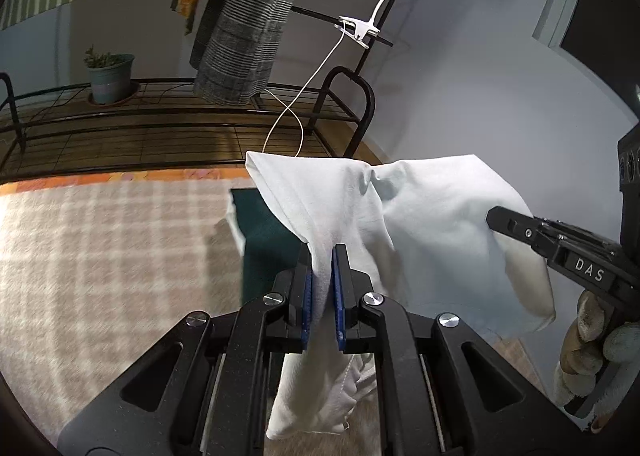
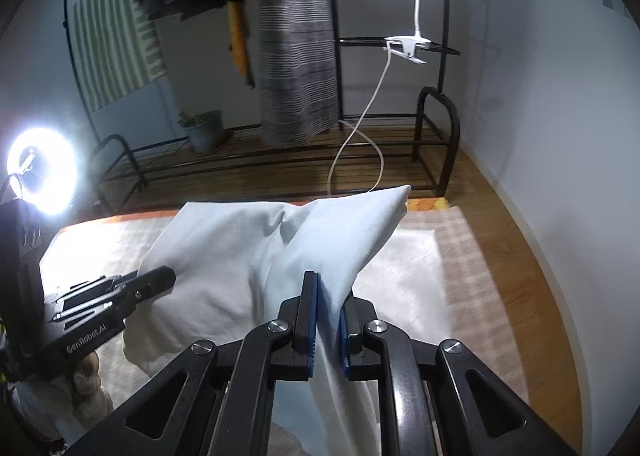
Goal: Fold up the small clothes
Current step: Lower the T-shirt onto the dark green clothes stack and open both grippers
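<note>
In the left wrist view, the left gripper point(image 1: 322, 256) at lower centre is clamped on a bunched edge of the white garment point(image 1: 432, 223), a soft, thin knit that hangs in limp folds above the fuzzy checked blanket point(image 1: 100, 248). A dark green cloth point(image 1: 268, 240) lies behind it. At the right edge, the right gripper point(image 1: 494, 217) pinches another part of the garment. The garment is held up off the blanket, so by the look of it no fold is made yet: laying flat and folding remain.
</note>
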### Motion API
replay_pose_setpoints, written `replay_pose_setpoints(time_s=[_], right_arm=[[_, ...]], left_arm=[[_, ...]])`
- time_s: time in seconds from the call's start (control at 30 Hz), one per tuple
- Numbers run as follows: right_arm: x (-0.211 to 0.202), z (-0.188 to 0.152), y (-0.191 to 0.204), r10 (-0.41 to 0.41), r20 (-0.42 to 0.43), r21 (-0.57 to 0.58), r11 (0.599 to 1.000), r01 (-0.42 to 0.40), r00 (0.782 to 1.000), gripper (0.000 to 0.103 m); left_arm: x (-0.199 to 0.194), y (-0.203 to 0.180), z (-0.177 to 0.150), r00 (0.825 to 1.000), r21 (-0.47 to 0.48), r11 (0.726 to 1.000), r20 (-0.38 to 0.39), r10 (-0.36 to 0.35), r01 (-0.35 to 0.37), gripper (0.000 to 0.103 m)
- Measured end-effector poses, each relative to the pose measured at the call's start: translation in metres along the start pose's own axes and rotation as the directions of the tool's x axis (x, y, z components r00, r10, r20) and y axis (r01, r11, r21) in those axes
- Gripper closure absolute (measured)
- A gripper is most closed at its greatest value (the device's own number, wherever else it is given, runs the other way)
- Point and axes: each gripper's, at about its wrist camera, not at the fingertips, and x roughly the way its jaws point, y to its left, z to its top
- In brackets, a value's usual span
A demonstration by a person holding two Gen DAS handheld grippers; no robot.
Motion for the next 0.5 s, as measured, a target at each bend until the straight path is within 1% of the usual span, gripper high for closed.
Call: replay_pose_setpoints(time_s=[0.13,0.23,0.33,0.37,0.4,0.43,0.47,0.5], right_arm=[[0.021,0.004,-0.020,-0.010,0.001,0.013,1.000,0.010,1.000,0.096],[0.036,0.003,-0.031,-0.019,-0.011,0.019,1.000,0.019,1.000,0.096],[0.051,0.001,-0.038,-0.064,-0.043,0.016,0.998,0.065,0.997,0.096],[0.055,0.001,-0.040,-0.093,-0.052,0.015,0.996,0.094,0.994,0.095],[0.056,0.001,-0.041,-0.112,-0.057,0.014,0.994,0.113,0.992,0.092],[0.056,0.001,-0.043,-0.126,-0.055,0.015,0.992,0.127,0.990,0.090],[0.055,0.001,-0.045,-0.134,-0.051,0.018,0.991,0.135,0.990,0.086],[0.052,0.002,-0.046,-0.135,-0.041,0.023,0.990,0.136,0.990,0.079]], left_arm=[[0.022,-0.010,0.000,0.999,0.035,0.999,0.007,0.036,-0.036,0.096],[0.034,-0.009,-0.003,0.998,0.042,0.998,-0.004,0.056,-0.056,0.096],[0.046,-0.009,-0.006,0.996,0.068,0.994,-0.034,0.088,-0.085,0.096],[0.048,-0.008,-0.006,0.994,0.072,0.993,-0.045,0.100,-0.096,0.096],[0.050,-0.006,-0.007,0.992,0.071,0.992,-0.057,0.110,-0.106,0.096],[0.051,-0.003,-0.007,0.991,0.066,0.992,-0.068,0.112,-0.107,0.092],[0.050,-0.001,-0.007,0.991,0.062,0.992,-0.072,0.112,-0.108,0.090],[0.046,0.000,-0.007,0.991,0.062,0.991,-0.065,0.119,-0.115,0.085]])
